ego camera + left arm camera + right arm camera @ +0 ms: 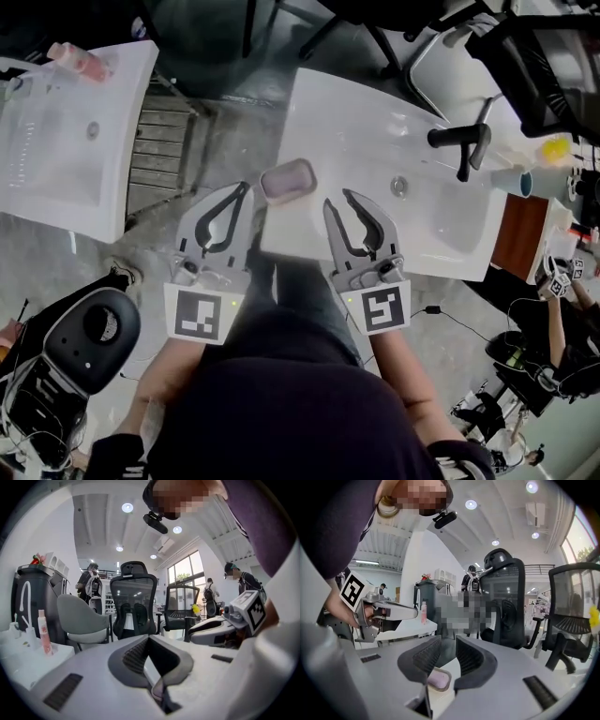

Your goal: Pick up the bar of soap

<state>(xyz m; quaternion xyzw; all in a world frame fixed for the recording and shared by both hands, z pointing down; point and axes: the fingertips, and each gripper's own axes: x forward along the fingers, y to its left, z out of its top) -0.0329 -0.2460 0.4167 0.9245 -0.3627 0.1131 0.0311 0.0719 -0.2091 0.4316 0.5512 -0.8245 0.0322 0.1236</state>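
Left gripper (pixel 247 187) tips together, right gripper (pixel 339 197) spread, both empty. Soap bar (pixel 288 180) mid-frame: we judge it light, stiff, prob. slick; pinch across long sides.

Holding left gripper (pixel 244 190) and right gripper (pixel 338 199) side by side, fingertips flanking the bar of soap (pixel 287 180) on the sink (pixel 375 141) corner.
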